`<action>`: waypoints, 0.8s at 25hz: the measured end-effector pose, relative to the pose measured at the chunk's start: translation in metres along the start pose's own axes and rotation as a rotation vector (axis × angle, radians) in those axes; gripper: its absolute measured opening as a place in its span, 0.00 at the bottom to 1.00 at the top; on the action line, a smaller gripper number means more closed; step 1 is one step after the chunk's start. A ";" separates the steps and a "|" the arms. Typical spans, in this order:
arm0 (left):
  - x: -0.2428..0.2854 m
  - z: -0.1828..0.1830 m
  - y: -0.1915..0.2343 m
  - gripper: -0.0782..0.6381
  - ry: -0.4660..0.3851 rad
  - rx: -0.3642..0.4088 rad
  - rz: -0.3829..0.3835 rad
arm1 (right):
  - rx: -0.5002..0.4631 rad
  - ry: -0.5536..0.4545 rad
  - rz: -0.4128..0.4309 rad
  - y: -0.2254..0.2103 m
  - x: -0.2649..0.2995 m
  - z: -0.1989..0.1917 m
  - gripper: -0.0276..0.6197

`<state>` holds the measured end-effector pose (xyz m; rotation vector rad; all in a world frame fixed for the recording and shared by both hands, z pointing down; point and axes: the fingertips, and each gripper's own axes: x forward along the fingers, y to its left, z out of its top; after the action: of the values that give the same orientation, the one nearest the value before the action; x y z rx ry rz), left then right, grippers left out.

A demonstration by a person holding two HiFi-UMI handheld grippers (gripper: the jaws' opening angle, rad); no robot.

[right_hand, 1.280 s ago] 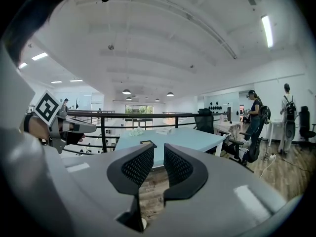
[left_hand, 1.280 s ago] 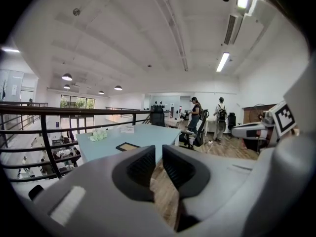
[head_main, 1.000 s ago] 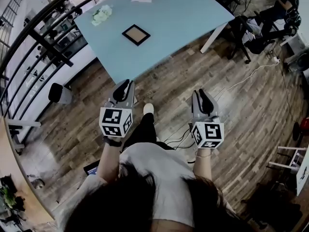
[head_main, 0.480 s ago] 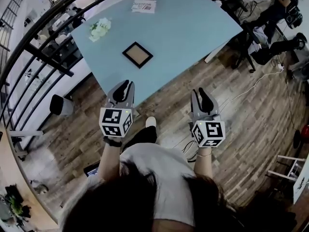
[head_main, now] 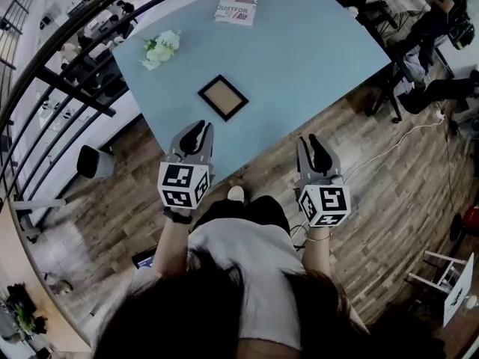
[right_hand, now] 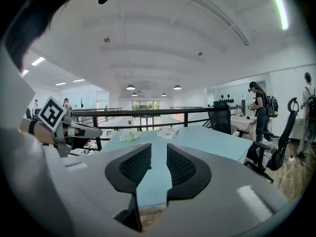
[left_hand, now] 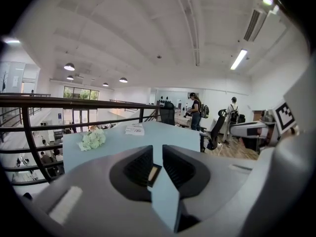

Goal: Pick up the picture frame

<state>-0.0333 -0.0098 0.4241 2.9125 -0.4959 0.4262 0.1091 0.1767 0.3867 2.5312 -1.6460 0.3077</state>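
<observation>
Picture frame (head_main: 223, 97) lies flat on the light blue table (head_main: 299, 43), near the edge closest to the person and turned cornerwise to it; it is square, with a thin dark border round a plain tan panel, and no picture can be made out in it; nothing touches it. In the left gripper view only a sliver of the frame (left_hand: 154, 174) shows through the gap of the jaws, the rest hidden behind the gripper's grey body. The left gripper (head_main: 196, 131) hangs over the table's near edge, just short of the frame, its ribbed dark jaws a narrow gap apart and empty; the right gripper (head_main: 313, 142) hangs over the floor beside the table, its jaws likewise slightly apart with nothing between them; each carries a white cube with black square markers. Farther back on the smooth tabletop lie a bunch of pale flowers (head_main: 159, 48) and a booklet (head_main: 236, 6) whose print is too small to read. A dark metal railing (head_main: 67, 73) runs past the table's left side; the floor (head_main: 389, 170) is of wooden planks.
</observation>
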 end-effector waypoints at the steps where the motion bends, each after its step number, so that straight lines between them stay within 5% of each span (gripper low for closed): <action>1: 0.003 -0.002 0.003 0.19 0.006 -0.008 0.003 | -0.004 0.009 0.008 0.000 0.007 0.000 0.16; 12: 0.034 -0.014 0.064 0.19 0.031 -0.116 0.170 | -0.053 0.082 0.222 0.011 0.125 0.002 0.15; 20: 0.064 0.006 0.110 0.19 -0.020 -0.190 0.386 | -0.123 0.100 0.504 0.032 0.230 0.025 0.15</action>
<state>-0.0119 -0.1329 0.4499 2.6381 -1.0468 0.3722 0.1729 -0.0465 0.4142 1.9493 -2.1646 0.3513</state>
